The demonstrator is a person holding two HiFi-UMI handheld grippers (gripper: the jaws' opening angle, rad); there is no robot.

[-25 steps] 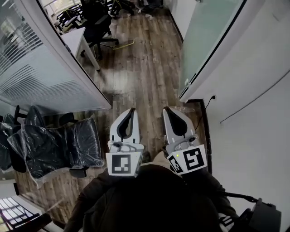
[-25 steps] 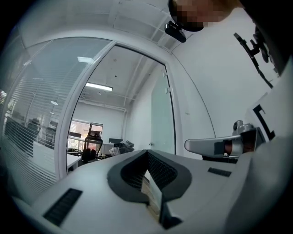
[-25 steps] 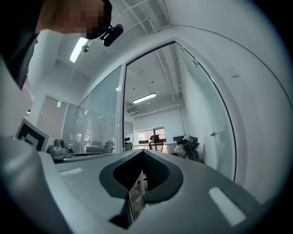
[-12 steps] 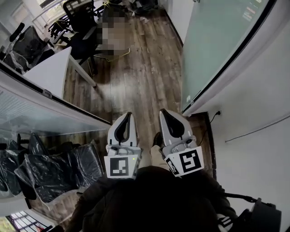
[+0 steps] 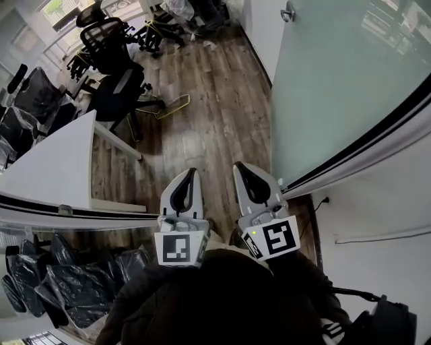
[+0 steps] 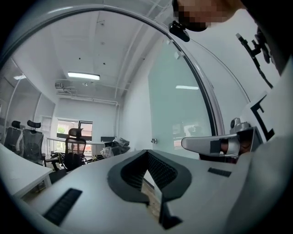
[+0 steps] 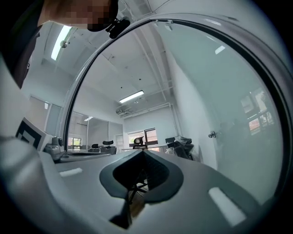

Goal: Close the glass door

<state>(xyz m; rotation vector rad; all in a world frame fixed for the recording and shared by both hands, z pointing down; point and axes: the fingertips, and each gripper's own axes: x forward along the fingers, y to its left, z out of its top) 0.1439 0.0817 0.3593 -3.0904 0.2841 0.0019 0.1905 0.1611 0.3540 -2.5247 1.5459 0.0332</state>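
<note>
A tall frosted glass door [image 5: 337, 87] fills the right side of the head view, with a metal handle [image 5: 288, 12] at its far end. The same glass [image 7: 229, 114] and handle [image 7: 212, 135] show in the right gripper view, and the glass [image 6: 178, 114] again in the left gripper view. My left gripper [image 5: 189, 172] and right gripper [image 5: 238, 166] are held side by side close to my body, pointing along the corridor. Both are shut with nothing between the jaws. Neither touches the door; the right one is nearer to it.
A wooden floor [image 5: 202, 114] runs ahead between the door and a white desk [image 5: 47, 168]. Black office chairs [image 5: 111, 40] crowd the far left. Plastic-wrapped chairs [image 5: 60, 283] sit at lower left behind a partition. A white wall with a socket [image 5: 326, 199] is at right.
The view has moved forward down the corridor: the frosted glass now looms larger on the right and the wrapped chairs have slid back. Both grippers stay together and shut.
</note>
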